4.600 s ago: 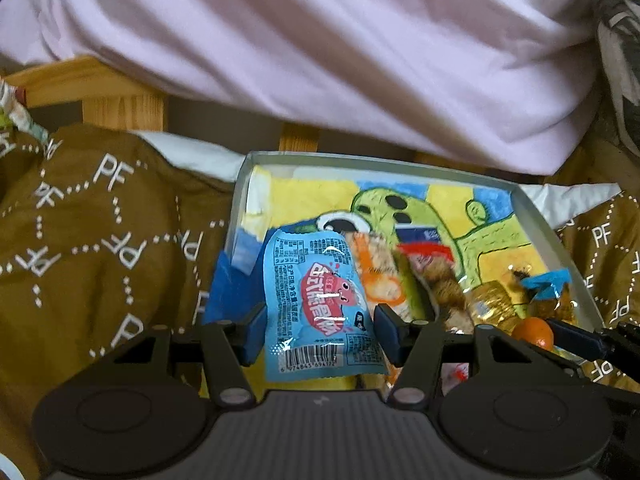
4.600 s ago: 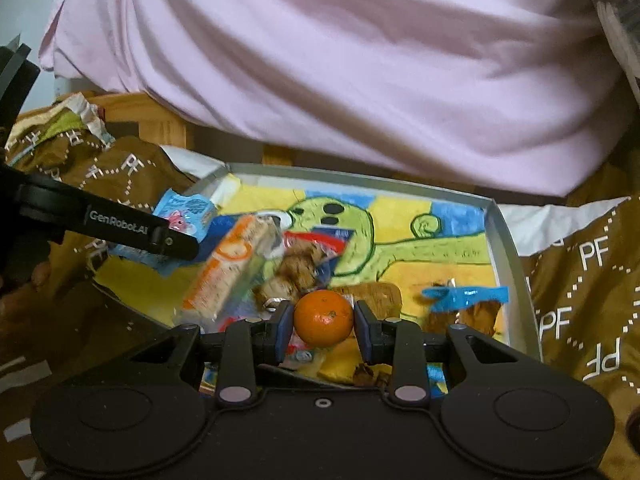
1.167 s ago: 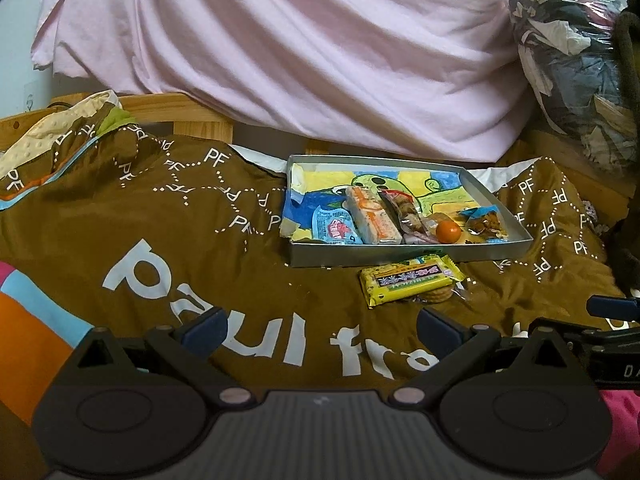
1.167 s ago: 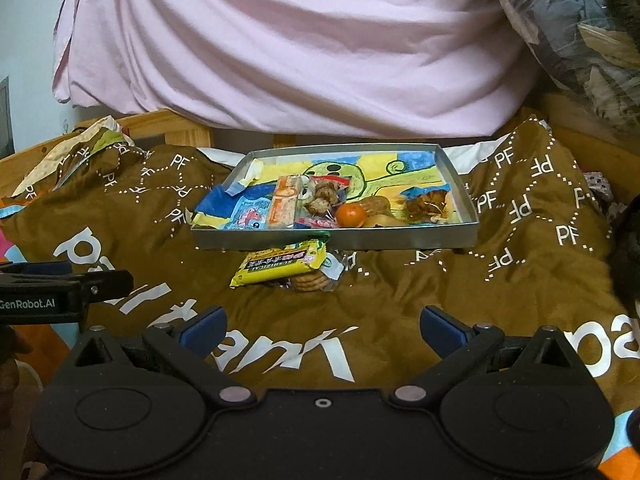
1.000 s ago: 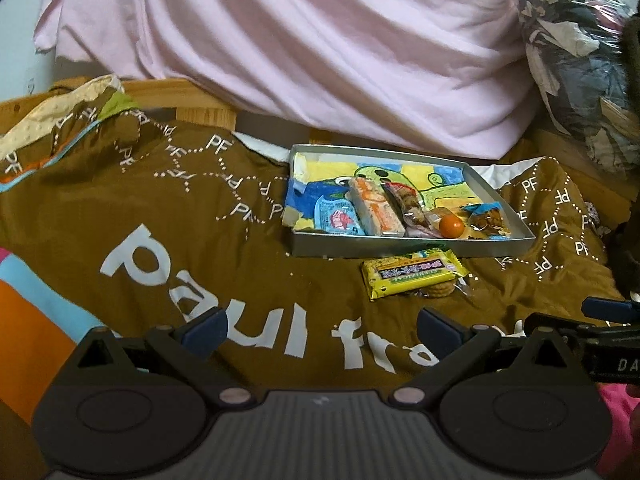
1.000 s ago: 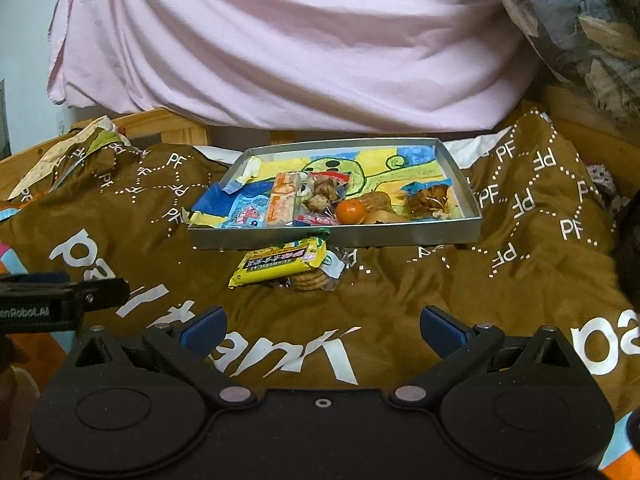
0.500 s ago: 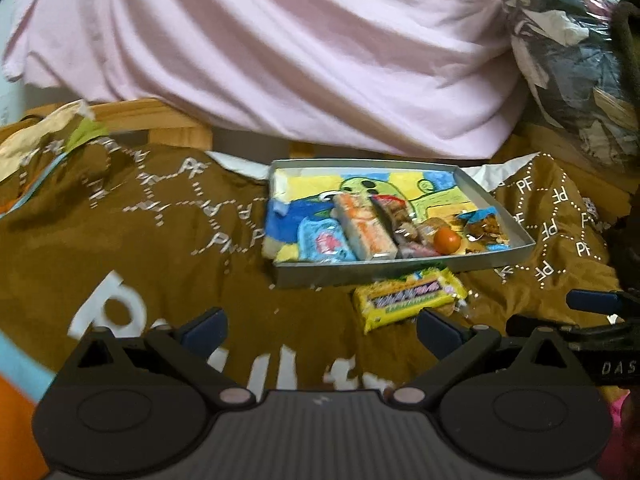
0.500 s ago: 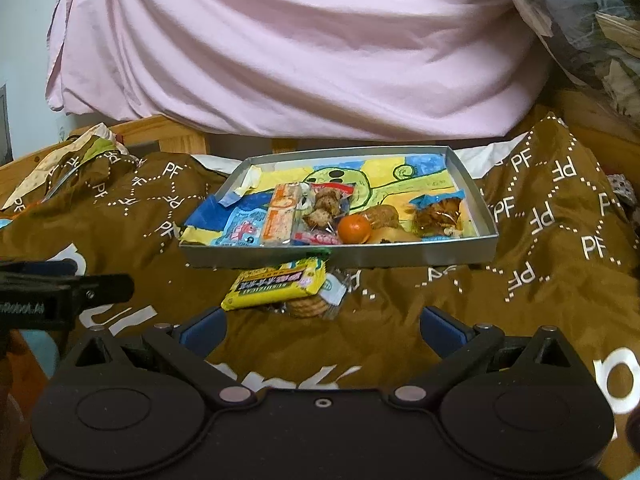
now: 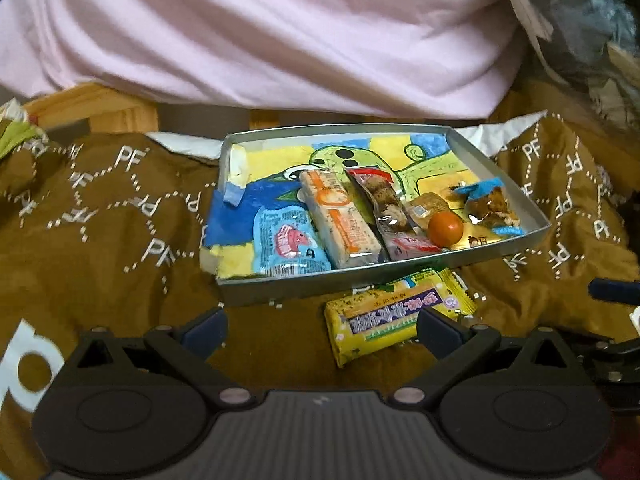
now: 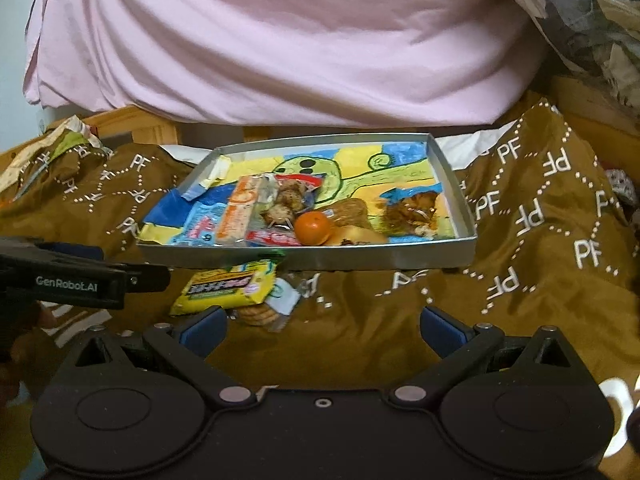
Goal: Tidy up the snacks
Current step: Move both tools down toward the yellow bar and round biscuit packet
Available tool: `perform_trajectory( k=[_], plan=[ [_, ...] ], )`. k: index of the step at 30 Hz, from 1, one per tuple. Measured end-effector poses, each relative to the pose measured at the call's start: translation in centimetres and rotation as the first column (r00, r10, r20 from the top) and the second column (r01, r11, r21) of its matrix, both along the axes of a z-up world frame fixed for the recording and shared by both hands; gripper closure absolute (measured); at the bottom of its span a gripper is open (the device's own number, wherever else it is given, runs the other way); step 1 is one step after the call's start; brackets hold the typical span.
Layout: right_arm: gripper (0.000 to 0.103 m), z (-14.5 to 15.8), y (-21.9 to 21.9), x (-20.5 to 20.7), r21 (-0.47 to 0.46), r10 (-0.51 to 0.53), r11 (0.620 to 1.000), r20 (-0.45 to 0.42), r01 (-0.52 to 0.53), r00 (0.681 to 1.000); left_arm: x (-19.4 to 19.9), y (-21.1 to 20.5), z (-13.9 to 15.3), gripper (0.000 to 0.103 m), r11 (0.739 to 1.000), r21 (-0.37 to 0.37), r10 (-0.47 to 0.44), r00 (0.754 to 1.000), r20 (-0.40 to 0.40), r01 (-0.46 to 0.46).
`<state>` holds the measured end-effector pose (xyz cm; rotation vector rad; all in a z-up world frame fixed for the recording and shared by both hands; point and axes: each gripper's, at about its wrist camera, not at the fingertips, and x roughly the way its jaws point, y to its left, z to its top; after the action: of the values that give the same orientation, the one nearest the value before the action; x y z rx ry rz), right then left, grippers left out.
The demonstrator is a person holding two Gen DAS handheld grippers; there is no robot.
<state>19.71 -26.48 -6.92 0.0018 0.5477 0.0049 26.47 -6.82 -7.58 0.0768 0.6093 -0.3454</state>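
Brown blanket (image 9: 100,240) | yellow packet (image 9: 396,316) lengthwise left-right, outside tray (image 9: 360,274)

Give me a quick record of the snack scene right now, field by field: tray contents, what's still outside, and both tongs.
tray: metal tray with a drawn paper liner, on a brown blanket
in tray: blue shrimp packet, orange-white bar, clear pack of brown snacks, orange, blue-topped wrapper
outside tray: yellow packet and a clear-wrapped cookie, by the near wall
left tongs: open, empty
right tongs: open, empty
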Motion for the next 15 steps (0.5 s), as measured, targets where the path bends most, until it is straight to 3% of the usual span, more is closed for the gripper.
perform_trajectory(
  k=[8,15],
  plan=[
    [0.001,-0.1,-0.8,1.1,-0.041,0.002,0.999,-0.01,-0.003,1.0,1.6,-0.9,0.0,0.0,0.998,0.046,-0.031,1.0,-0.002,0.031],
    [0.001,-0.6,-0.7,2.1,-0.098,0.067,0.993,-0.032,-0.069,0.997,2.7,-1.0,-0.4,0.0,0.985,0.104,-0.137,0.991,-0.006,0.137]
  ],
)
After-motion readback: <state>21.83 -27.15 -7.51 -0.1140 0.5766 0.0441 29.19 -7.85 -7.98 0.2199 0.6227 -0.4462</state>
